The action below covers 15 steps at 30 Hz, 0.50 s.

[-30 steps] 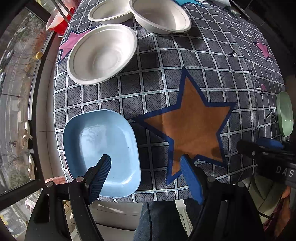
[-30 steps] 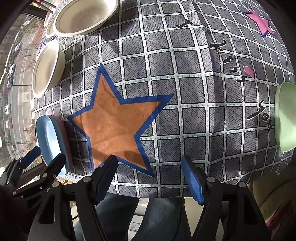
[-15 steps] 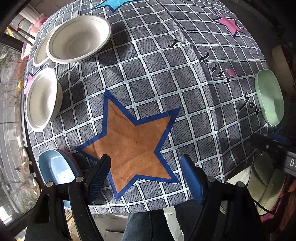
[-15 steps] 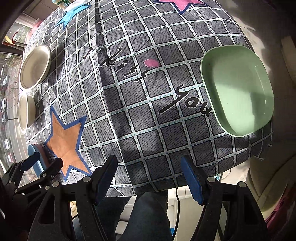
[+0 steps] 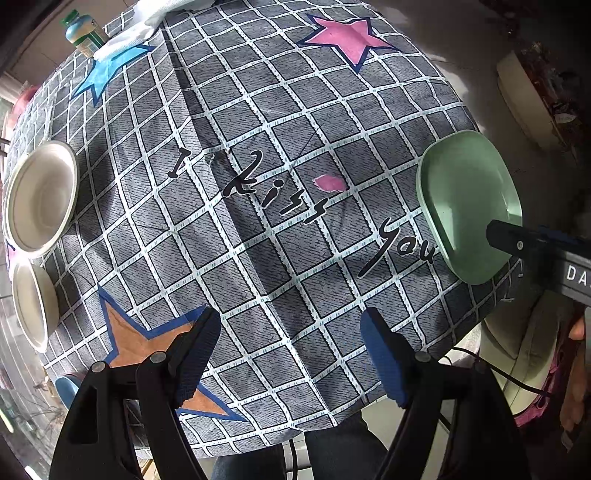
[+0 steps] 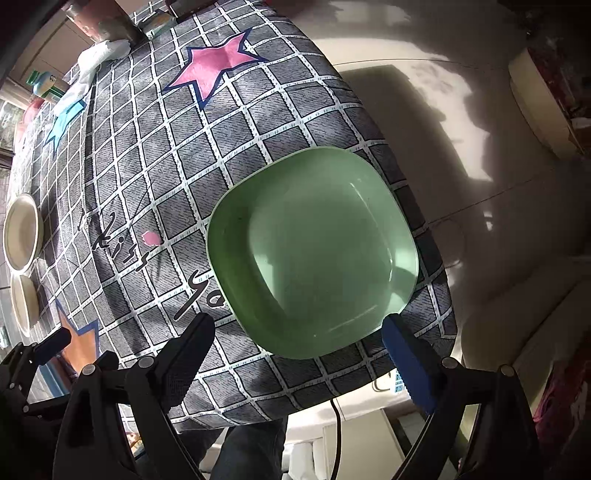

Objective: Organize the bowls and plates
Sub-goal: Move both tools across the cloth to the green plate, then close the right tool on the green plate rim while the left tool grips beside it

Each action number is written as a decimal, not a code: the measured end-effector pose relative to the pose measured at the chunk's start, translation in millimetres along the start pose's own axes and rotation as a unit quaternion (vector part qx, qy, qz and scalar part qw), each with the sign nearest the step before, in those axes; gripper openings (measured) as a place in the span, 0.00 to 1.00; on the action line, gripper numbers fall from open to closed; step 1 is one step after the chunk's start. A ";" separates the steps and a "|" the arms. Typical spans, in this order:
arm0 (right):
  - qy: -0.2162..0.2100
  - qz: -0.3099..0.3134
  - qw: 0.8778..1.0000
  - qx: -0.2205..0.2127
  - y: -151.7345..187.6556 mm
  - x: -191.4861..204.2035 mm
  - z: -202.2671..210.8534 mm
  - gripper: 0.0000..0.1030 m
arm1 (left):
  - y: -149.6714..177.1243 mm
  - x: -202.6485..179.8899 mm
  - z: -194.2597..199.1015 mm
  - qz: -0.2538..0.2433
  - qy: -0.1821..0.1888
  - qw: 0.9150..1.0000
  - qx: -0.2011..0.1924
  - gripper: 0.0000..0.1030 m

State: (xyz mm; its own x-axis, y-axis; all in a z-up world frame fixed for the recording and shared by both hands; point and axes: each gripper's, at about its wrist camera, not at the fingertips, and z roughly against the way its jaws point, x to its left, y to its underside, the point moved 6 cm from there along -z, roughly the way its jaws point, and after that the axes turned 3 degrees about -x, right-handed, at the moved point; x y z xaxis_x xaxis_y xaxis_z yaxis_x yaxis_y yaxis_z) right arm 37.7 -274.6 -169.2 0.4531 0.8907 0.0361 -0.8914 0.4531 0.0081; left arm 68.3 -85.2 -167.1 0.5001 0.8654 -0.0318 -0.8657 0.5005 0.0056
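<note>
Because the green square plate sits at the table's near right corner, I hold my right gripper wide open and empty just before its rim. My left gripper hangs open, empty, over the tablecloth, away from the white bowls.

Black script lettering on the grey checked tablecloth reads "I Kiss You", running from the middle of the cloth toward its near right corner. In the right wrist view the green plate covers the end of "You". White letters "DA" show on the right gripper's dark body, cut off by the frame edge. The far bottle's label is too small to read.
</note>
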 end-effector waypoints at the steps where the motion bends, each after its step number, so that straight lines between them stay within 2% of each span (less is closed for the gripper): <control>1: 0.010 0.001 1.000 -0.002 -6.0 -9.5 -1.7 0.90 | -4.7 -5.0 -0.8 -0.003 0.001 1.000 0.001 0.79; 6: 0.045 0.001 0.999 -0.004 -27.0 -39.2 -19.9 0.90 | -35.9 -34.5 -9.6 -0.003 0.015 1.000 0.010 0.79; 12: 0.062 0.000 0.998 -0.002 -40.3 -61.0 -37.5 0.90 | -62.1 -52.4 -26.2 0.014 0.026 1.000 0.007 0.79; 14: 0.069 0.006 0.998 -0.001 -44.0 -68.6 -41.0 0.90 | -70.1 -67.4 -35.9 0.015 0.028 0.999 0.007 0.79; 15: 0.074 0.010 0.997 -0.002 -46.2 -69.7 -43.0 0.90 | -60.9 -77.9 -50.2 0.013 0.028 0.999 0.008 0.79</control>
State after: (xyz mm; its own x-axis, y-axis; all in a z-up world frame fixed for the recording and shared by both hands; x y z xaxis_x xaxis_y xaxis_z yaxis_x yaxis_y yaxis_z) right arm 47.7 -356.1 -215.0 0.4311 0.8954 -0.1114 -0.9007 0.4344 0.0055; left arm 81.0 -184.3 -215.1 0.4745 0.8760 -0.0868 -0.8781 0.4780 0.0237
